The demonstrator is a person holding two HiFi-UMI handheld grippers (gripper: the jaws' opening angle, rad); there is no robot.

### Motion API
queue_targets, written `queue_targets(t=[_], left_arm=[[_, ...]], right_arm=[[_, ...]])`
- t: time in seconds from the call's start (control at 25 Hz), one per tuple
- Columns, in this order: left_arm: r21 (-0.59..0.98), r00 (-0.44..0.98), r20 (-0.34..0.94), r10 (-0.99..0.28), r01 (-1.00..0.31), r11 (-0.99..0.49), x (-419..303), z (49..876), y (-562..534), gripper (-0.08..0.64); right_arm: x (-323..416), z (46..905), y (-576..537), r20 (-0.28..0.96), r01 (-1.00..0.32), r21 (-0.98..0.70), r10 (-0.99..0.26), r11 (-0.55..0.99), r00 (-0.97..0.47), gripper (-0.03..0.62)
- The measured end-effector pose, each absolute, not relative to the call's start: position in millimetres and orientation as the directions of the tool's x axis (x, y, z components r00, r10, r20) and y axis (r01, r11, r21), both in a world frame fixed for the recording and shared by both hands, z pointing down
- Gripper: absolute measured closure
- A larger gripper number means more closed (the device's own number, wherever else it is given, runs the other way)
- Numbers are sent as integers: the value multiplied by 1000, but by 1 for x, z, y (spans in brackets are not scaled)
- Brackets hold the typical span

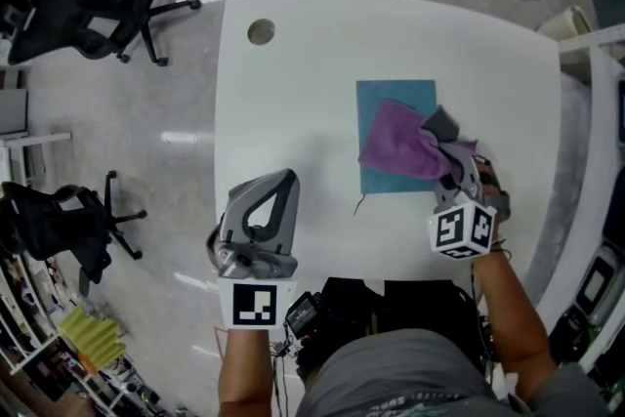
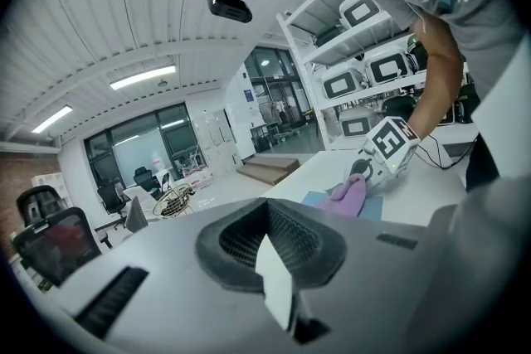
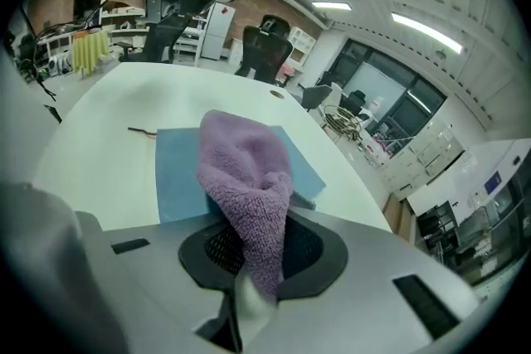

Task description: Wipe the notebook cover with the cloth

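Purple cloth [image 1: 395, 149]: pinched in the closed right gripper [image 1: 441, 134], draped leftward over the blue notebook [image 1: 391, 98]; notebook's long axis runs away from the person. Left gripper [image 1: 278, 183]: closed, empty.

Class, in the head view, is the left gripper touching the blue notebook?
No, the left gripper stands apart from the notebook, over bare table.
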State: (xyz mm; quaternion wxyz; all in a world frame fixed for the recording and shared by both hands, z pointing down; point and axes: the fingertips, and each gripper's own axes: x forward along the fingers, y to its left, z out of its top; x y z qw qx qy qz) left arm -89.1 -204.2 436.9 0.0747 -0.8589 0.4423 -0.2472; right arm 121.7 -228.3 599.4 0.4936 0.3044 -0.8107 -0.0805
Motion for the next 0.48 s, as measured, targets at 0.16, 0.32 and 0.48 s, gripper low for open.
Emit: queue_targets(t=[0.16,0.32,0.48], left_arm=[[-341,489,359,-795,-724,-600,-88,438,-204,558],[-347,491,355,-795,-721,-600,-87,435,-205,558],[-340,480,365,-798,-729,-594,-91,438,-201,558]], right_arm=[[132,601,-226,756,-403,446,-578,799,-308,509],[102,599,-219,757,-350,444,-554,825,-347,509],[53,603,-202,761,-302,403,-500,864,-413,509]])
